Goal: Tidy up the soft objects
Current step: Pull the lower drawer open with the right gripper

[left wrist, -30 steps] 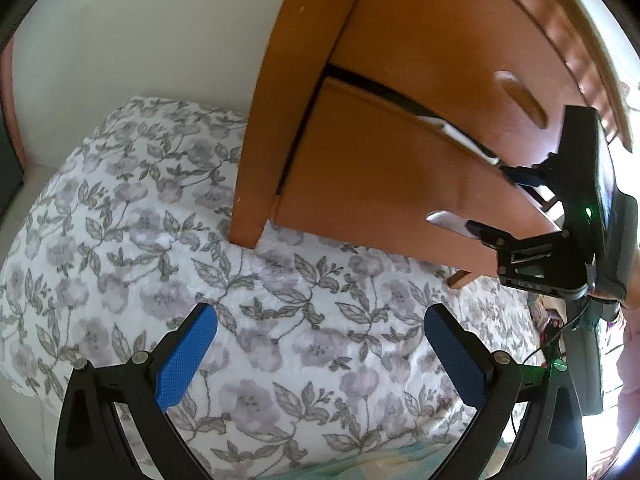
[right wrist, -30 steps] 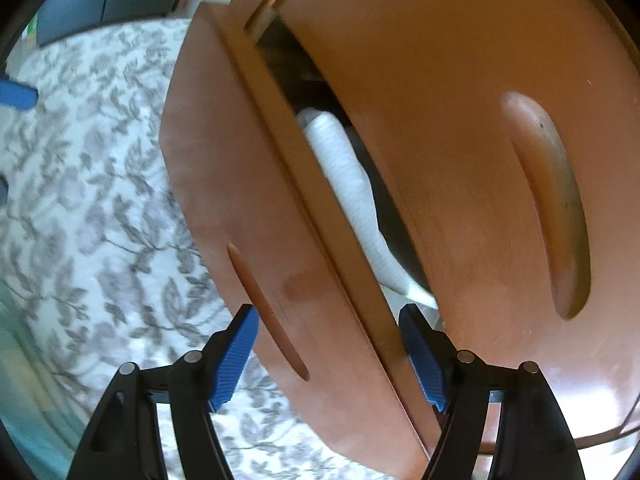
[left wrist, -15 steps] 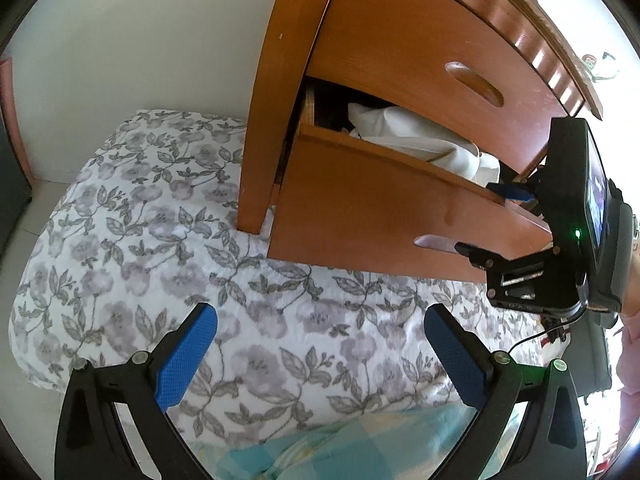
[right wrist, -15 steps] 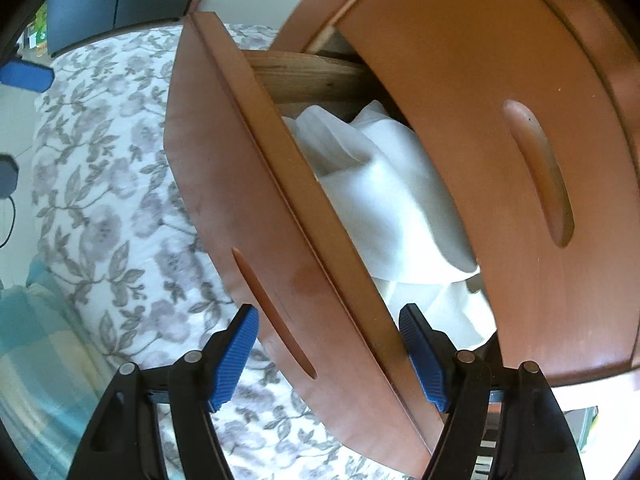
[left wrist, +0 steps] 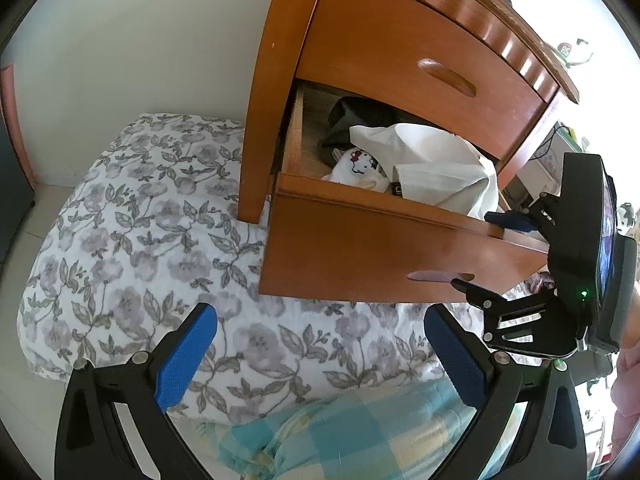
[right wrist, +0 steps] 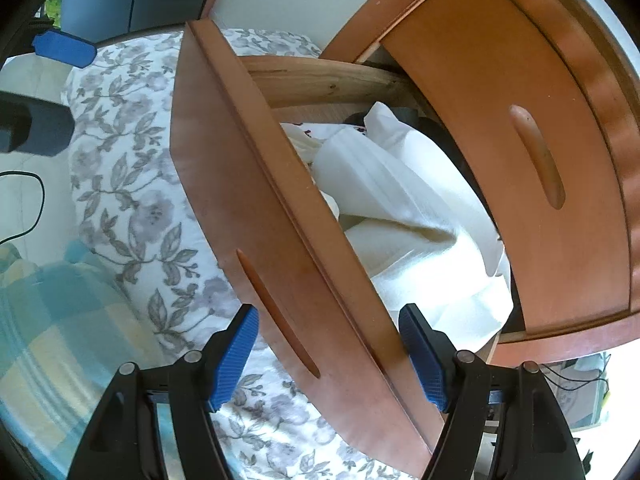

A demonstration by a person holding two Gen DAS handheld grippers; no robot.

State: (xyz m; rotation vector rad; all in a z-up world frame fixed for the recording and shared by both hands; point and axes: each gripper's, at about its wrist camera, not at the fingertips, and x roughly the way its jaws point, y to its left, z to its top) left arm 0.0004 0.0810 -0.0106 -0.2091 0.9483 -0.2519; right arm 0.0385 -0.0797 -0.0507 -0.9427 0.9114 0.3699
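**Left wrist view:** The left gripper (left wrist: 320,314) hangs with its 2 blue-padded jaws spread wide and nothing between them, above a white quilt printed with grey flowers and leaves (left wrist: 140,220). A blue-and-yellow checked blanket (left wrist: 360,420) lies at the quilt's near edge. Against a white wall (left wrist: 140,40) stands an orange-brown wooden nightstand (left wrist: 272,80) with its upper drawer (left wrist: 400,40) shut and its lower drawer (left wrist: 360,248) pulled out over the quilt. Inside the lower drawer sit the soft things: a crumpled white cloth (left wrist: 436,160) on the right, a small white fabric piece with a cartoon cat face (left wrist: 356,164) beside it, and a dark garment (left wrist: 352,116) behind both. At the drawer's right end the right gripper (left wrist: 478,251) grasps the front panel, 1 finger over the top edge, the other at the handle recess.

**Right wrist view:** The right gripper (right wrist: 328,312) is clenched across the lower drawer (right wrist: 240,200), 1 blue pad on each side of the front panel near its slot handle. The white cloth (right wrist: 400,208) fills the drawer behind the panel, under the upper drawer (right wrist: 520,100). The quilt (right wrist: 120,160) and checked blanket (right wrist: 60,312) lie to the left.
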